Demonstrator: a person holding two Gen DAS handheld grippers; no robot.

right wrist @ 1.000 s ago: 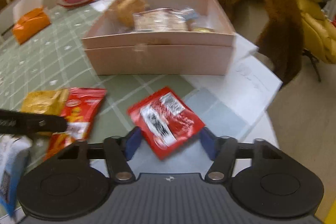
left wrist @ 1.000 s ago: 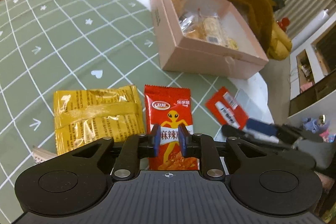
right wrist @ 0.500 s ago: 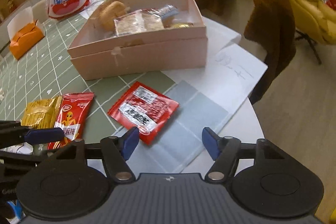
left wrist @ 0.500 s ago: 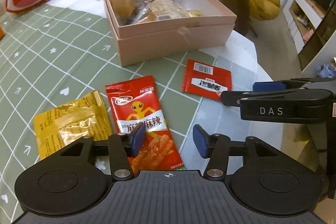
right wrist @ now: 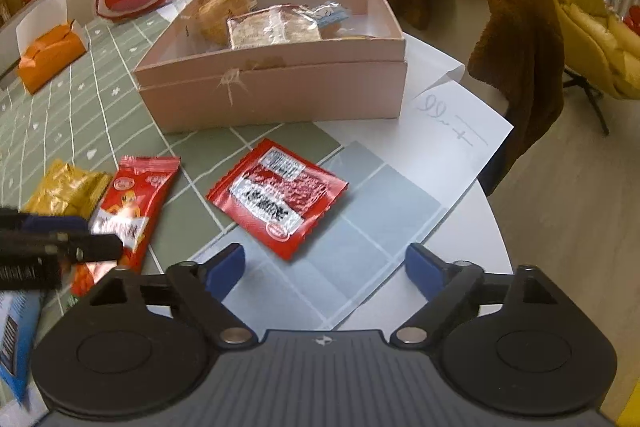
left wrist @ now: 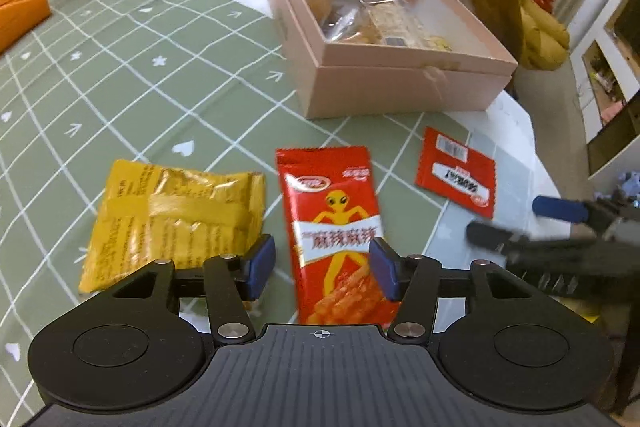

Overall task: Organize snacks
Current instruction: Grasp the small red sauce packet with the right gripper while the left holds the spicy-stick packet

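While both grippers have just opened, empty, wrapped snacks fill the pink box.

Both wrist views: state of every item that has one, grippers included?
Pink box: open, no lid on, several wrapped snacks inside.
Yellow packet: flat on the table, sealed.
Long red packet: flat on the table, between the left fingers, not pinched.
Square red packet: flat on the table, untouched.
Left hand-held gripper: open, jaws just widened.
Right hand-held gripper: open, jaws just widened, nothing between.
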